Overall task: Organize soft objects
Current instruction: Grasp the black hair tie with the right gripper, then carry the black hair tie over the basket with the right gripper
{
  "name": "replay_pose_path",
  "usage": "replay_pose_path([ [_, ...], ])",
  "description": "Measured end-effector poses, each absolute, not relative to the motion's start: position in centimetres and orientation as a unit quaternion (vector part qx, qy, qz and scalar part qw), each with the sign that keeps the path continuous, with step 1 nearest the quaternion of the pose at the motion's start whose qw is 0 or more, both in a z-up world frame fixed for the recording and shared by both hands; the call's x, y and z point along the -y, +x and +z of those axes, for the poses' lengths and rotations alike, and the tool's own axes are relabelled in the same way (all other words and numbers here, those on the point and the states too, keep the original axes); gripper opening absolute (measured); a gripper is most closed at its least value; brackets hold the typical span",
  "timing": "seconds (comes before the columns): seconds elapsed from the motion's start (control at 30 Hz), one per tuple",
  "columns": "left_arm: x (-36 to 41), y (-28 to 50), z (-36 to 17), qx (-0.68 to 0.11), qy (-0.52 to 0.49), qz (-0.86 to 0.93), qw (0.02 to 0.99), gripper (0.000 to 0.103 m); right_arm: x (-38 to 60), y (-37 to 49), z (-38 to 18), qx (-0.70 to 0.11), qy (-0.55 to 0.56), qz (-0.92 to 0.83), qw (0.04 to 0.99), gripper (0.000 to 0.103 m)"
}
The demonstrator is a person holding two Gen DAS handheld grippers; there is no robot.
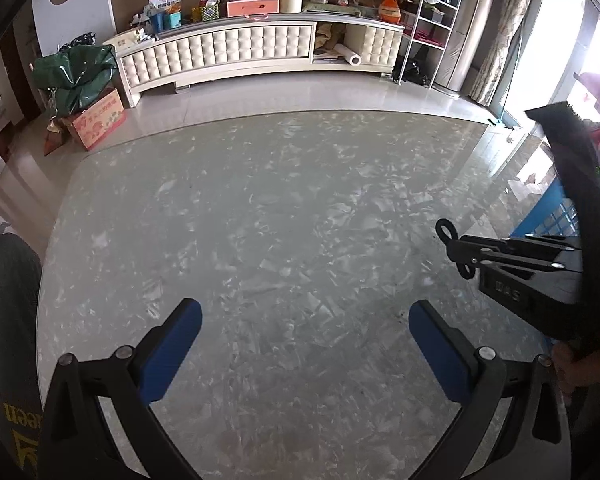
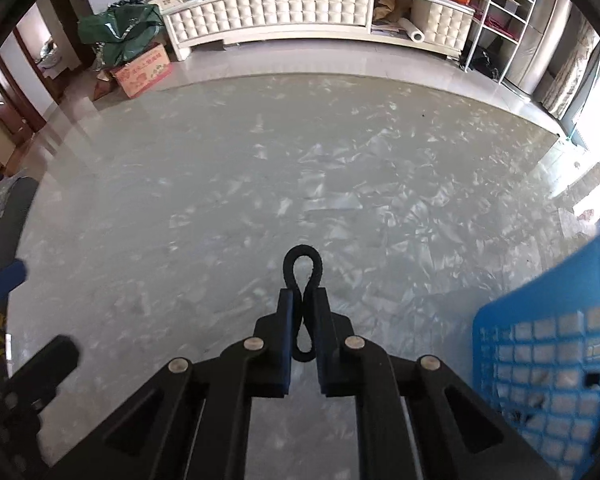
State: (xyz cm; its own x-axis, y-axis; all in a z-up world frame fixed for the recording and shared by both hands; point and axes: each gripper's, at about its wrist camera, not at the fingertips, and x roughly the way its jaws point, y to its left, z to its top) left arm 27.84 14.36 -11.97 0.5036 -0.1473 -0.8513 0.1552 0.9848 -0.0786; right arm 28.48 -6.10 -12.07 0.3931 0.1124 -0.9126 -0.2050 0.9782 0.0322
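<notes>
Right wrist: pinched black hair tie, figure-eight.

Counts of what shows on and around the table

Two grippers: the left gripper low in its own view, and the right gripper low centre in its view. One black hair tie, a single loop pinched into a figure of eight. One blue basket at the lower right. One grey glass table. One long white cabinet across the top, one cardboard box and one green bag at the upper left, one white wire rack at the upper right.
</notes>
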Motion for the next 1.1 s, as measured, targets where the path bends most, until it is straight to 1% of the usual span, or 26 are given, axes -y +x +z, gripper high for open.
replay_pose_path([
  [0.37, -12.2, 25.5, -8.0, -0.455, 0.017, -0.106, 0.884, 0.103, 7.5, 23.7, -5.5, -0.499, -0.043, 0.128, 0.856, 0.009],
  [0.5, -11.0, 24.6, -6.7, -0.440, 0.019, -0.121, 0.890, 0.103, 9.0, 22.8, -4.0, -0.483, -0.042, 0.125, 0.866, 0.009],
  [0.73, -7.2, 23.1, -4.2, -0.420, 0.031, -0.147, 0.895, 0.103, 12.2, 21.0, -2.1, -0.459, -0.036, 0.109, 0.881, 0.009],
  [0.97, -3.9, 21.7, -1.9, -0.406, 0.006, -0.188, 0.894, 0.103, 14.6, 19.5, -0.9, -0.442, -0.027, 0.091, 0.892, 0.009],
  [1.1, -1.7, 21.6, -1.7, -0.410, 0.031, -0.197, 0.890, 0.103, 16.2, 18.9, -0.9, -0.438, -0.018, 0.080, 0.895, 0.009],
])
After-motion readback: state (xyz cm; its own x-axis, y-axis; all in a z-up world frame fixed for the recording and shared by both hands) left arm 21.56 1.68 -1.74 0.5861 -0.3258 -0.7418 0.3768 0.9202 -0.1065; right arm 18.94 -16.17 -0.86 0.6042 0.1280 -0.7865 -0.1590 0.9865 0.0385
